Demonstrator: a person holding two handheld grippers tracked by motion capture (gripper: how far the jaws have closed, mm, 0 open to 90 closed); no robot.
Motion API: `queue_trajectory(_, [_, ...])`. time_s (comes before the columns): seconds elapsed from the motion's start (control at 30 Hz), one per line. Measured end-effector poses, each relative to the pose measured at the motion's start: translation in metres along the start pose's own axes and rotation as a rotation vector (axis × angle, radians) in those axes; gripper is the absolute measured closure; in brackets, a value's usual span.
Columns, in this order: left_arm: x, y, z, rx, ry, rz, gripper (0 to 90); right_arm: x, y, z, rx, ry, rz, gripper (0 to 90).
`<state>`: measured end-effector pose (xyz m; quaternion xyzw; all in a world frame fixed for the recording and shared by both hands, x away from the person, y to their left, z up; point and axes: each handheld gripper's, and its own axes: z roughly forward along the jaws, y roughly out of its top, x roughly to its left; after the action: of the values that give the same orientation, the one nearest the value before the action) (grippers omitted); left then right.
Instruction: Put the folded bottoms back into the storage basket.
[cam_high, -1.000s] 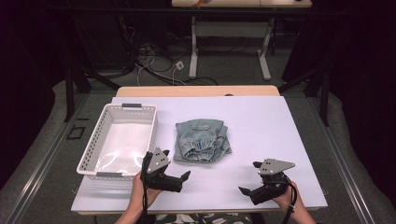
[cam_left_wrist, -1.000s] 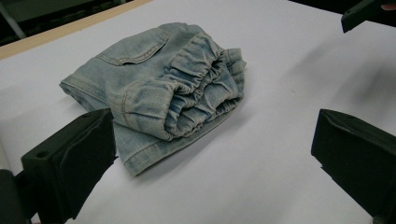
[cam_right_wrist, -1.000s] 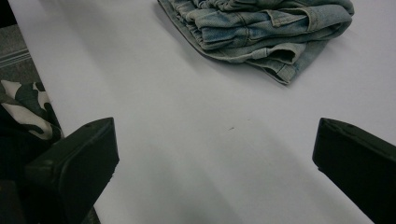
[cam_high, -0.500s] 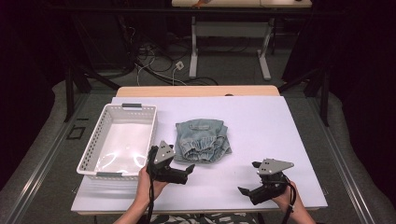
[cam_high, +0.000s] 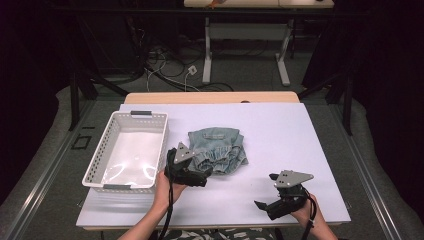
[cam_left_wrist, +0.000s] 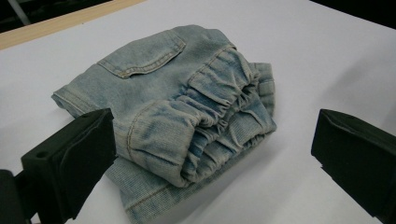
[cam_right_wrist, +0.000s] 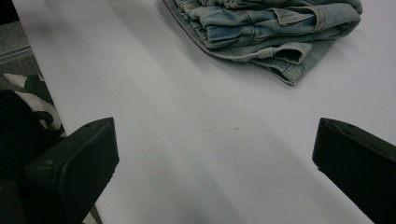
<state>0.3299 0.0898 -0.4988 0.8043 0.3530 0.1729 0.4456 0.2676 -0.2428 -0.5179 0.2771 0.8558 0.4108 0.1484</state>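
- The white tabletop (cam_high: 280, 145) carries everything; it looks smooth, so cloth would likely slide on it rather than catch.
- The white perforated plastic basket (cam_high: 111, 150) sits at the table's left side, just beside my left hand, well apart from my right.
- The folded pair of faded light-blue denim trousers with a gathered elastic waistband (cam_left_wrist: 187, 107) lies near the table's middle, to the right of the basket. I judge it soft and floppy, fairly light, with some bulk from the stacked layers. It is not fragile and not slippery, but a pinch on the top layer alone would probably let the fold fall open.
- Best hold, I think: the thick near edge below the waistband gathers, with one jaw under the whole stack.
- My left gripper (cam_high: 199, 176) hovers just short of that edge, jaws spread wide on either side of the bundle and touching nothing.
- My right gripper (cam_high: 264, 202) waits near the table's front right, jaws apart and empty.
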Motion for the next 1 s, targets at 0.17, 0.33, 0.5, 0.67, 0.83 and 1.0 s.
queue_trajectory(0.17, [0.007, 0.003, 0.007, 0.012, 0.006, -0.020, 0.0, 0.001, 0.000, -0.001, 0.002, -0.001, -0.004, 0.1])
queue_trajectory(0.33, [0.016, 0.009, 0.019, 0.017, 0.018, -0.046, 0.0, 0.001, 0.001, 0.000, 0.002, -0.002, -0.007, 0.1])
queue_trajectory(0.5, [0.021, 0.012, 0.026, 0.016, 0.014, -0.068, 0.1, 0.001, 0.000, 0.000, 0.001, -0.002, -0.006, 0.1])
queue_trajectory(0.67, [0.027, 0.016, 0.034, 0.029, 0.013, -0.100, 0.2, 0.002, 0.001, 0.000, 0.001, 0.000, -0.004, 0.1])
queue_trajectory(0.83, [0.034, 0.020, 0.042, 0.056, 0.023, -0.130, 0.3, 0.002, 0.001, 0.001, 0.003, 0.005, -0.004, 0.1])
queue_trajectory(1.0, [0.043, 0.022, 0.049, 0.079, 0.046, -0.155, 2.4, 0.002, 0.001, 0.000, 0.001, 0.005, -0.007, 0.1])
